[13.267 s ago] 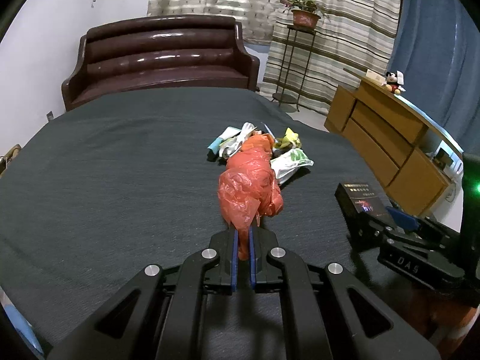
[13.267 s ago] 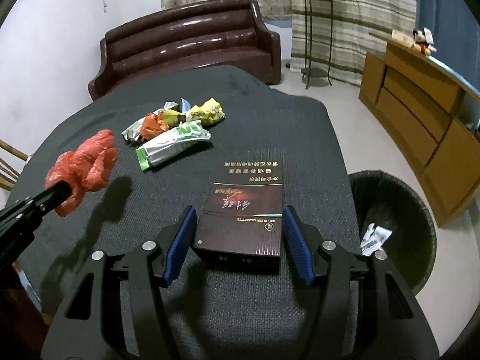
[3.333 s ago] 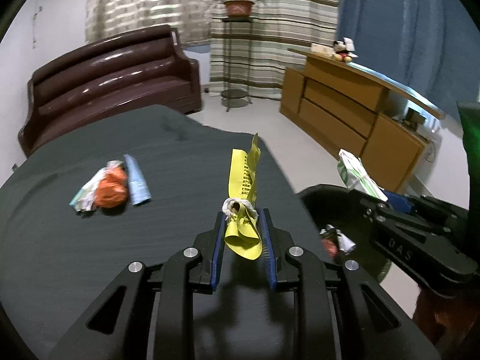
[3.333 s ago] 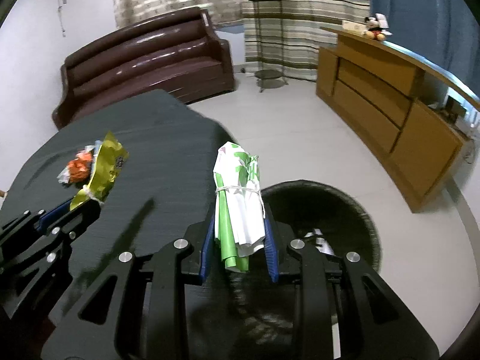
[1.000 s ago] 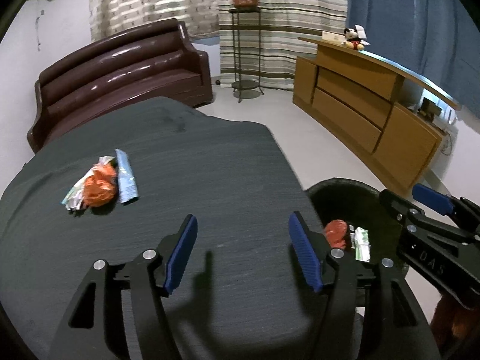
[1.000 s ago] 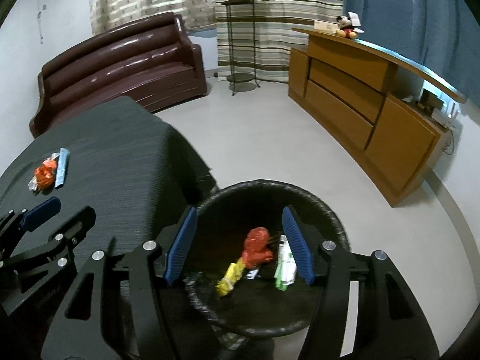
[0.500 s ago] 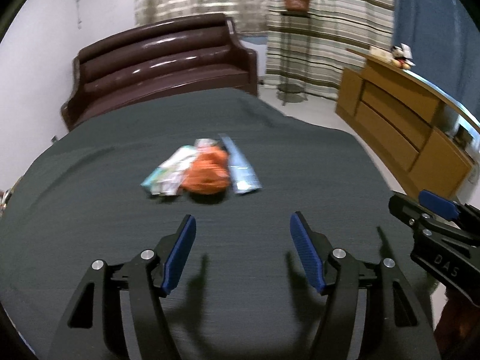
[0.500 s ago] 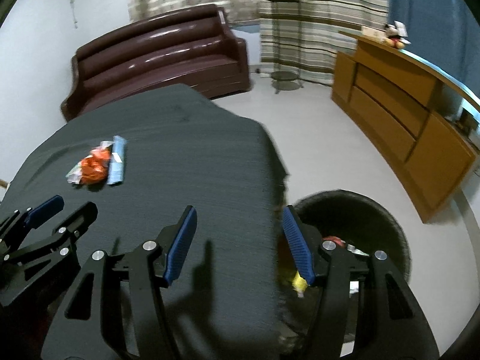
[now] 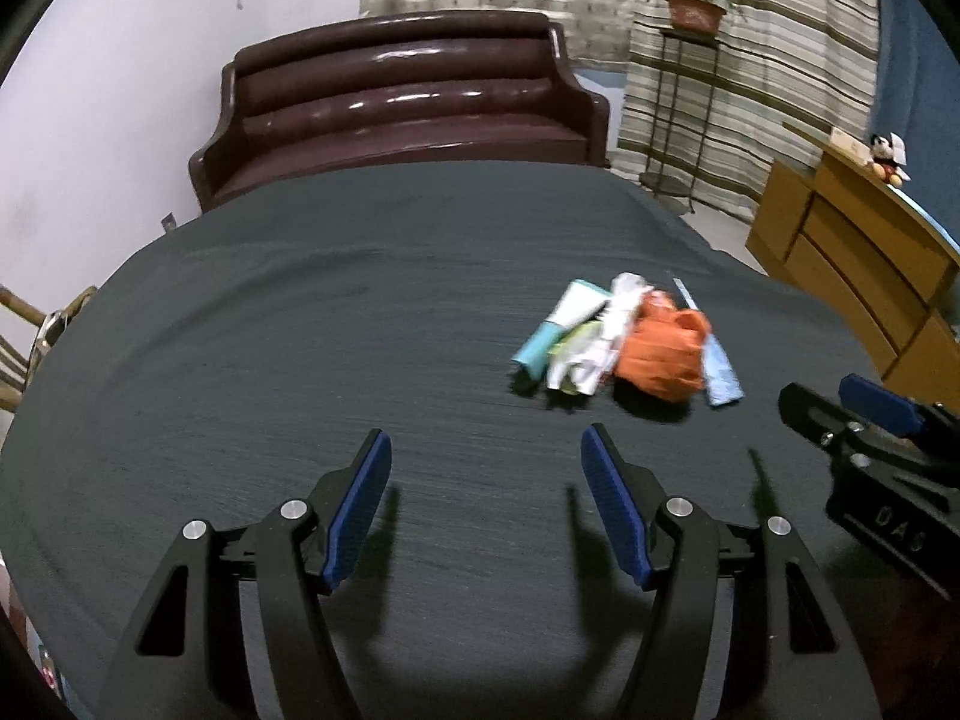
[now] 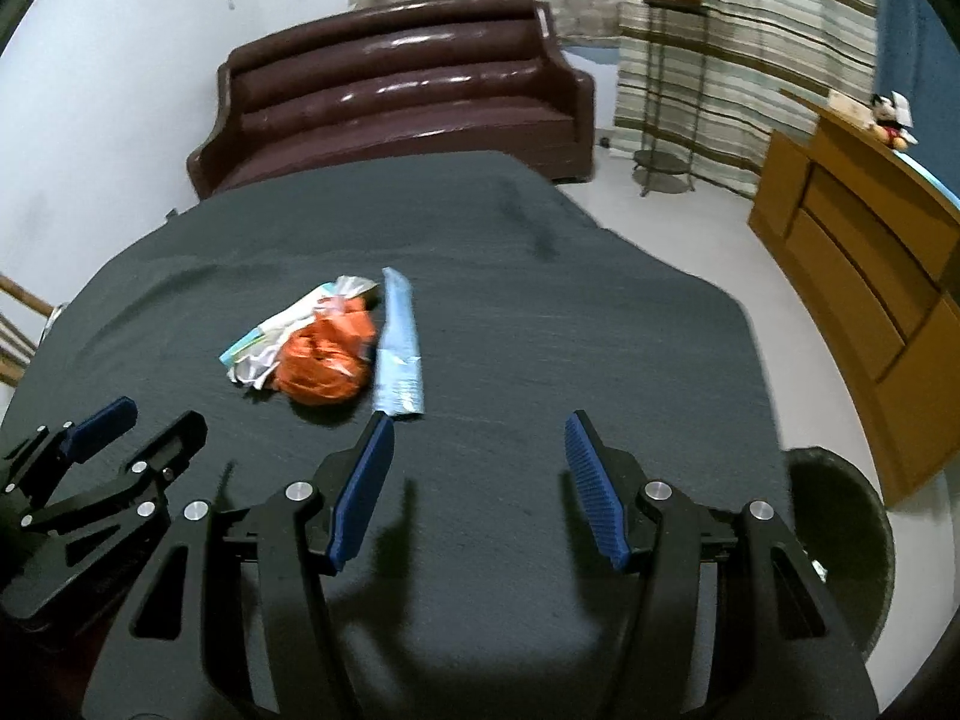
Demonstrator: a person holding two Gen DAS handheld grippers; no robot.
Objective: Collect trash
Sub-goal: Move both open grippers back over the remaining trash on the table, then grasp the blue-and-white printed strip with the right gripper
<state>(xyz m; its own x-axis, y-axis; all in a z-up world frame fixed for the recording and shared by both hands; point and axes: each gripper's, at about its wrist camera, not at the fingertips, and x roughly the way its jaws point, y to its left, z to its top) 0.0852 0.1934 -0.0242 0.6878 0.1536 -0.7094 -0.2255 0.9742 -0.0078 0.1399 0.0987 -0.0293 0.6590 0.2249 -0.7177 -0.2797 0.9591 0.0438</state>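
Note:
A small heap of trash lies on the dark cloth-covered table [image 9: 300, 324]: a crumpled orange wrapper [image 9: 663, 354], a light blue packet [image 9: 720, 369], a teal-and-white tube [image 9: 561, 324] and white wrappers. The heap also shows in the right wrist view, with the orange wrapper [image 10: 324, 357] and the blue packet [image 10: 397, 345]. My left gripper [image 9: 486, 498] is open and empty, short of the heap and to its left. My right gripper [image 10: 477, 480] is open and empty, to the right of the heap. The black trash bin [image 10: 852, 540] stands on the floor by the table's right edge.
A brown leather sofa [image 9: 396, 114] stands behind the table. A wooden sideboard [image 10: 864, 264] runs along the right wall with a small toy on top. A plant stand [image 10: 666, 78] is before striped curtains. A chair edge [image 9: 24, 348] shows at the far left.
Both grippers have swung left from the bin back over the table, and both stay open and empty. The trash heap now sits closer to both grippers.

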